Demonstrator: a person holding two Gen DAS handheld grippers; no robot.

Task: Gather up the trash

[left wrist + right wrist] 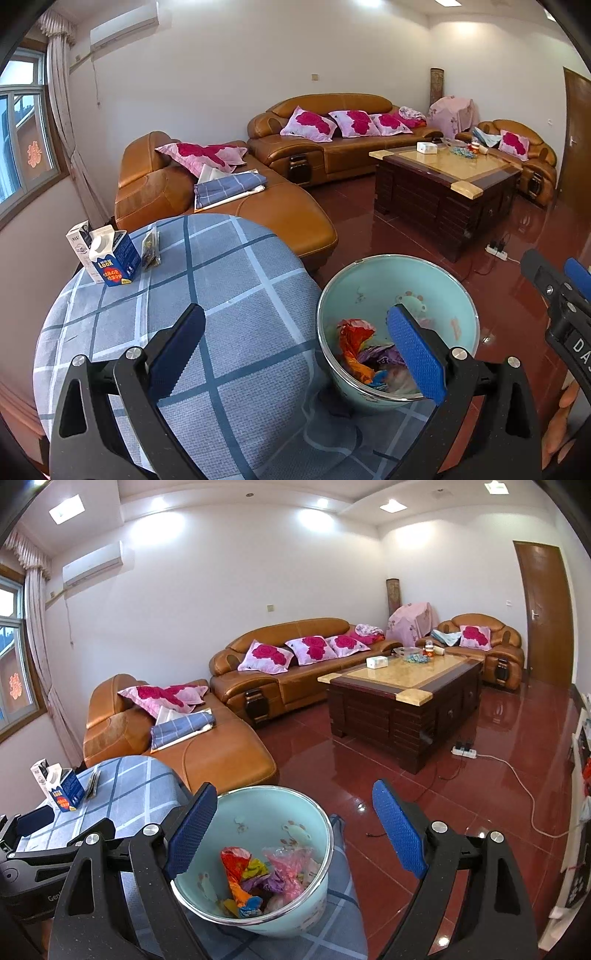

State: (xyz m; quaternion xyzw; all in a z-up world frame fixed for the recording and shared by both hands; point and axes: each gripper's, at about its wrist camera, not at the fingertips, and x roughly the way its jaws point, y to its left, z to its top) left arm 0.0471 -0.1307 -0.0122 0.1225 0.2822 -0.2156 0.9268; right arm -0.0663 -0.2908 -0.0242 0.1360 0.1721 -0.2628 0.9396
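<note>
Left wrist view: left gripper [295, 347] has its fingers [415, 354] spread wide, nothing between them. It hangs over the near right edge of the round worktop [221, 280], which wears a grey-blue checked cloth. The pale green bin [397, 328] stands at that near right edge, upright, rim towards the camera. Inside it lies crumpled trash [356, 347]: red, orange and purple wrappers. The right-hand finger sits in front of the bin's opening; cannot tell if it touches the rim. At the far left edge of the worktop stand a blue milk carton [114, 258] and, just behind it, a white carton [79, 238], both upright. A small foil packet [151, 247] lies just beside the blue carton. The right gripper's black frame [561, 295] shows at the right edge.

Right wrist view: right gripper [295, 834] is also wide open and empty. Its left finger [194, 829] overlaps the bin's [295, 912] left rim; the right finger is over the red floor [461, 794]. Wrappers [240, 875] and pink plastic [291, 864] lie in the bin. Both cartons [66, 790] stay at the far left of the worktop [122, 786].
</note>
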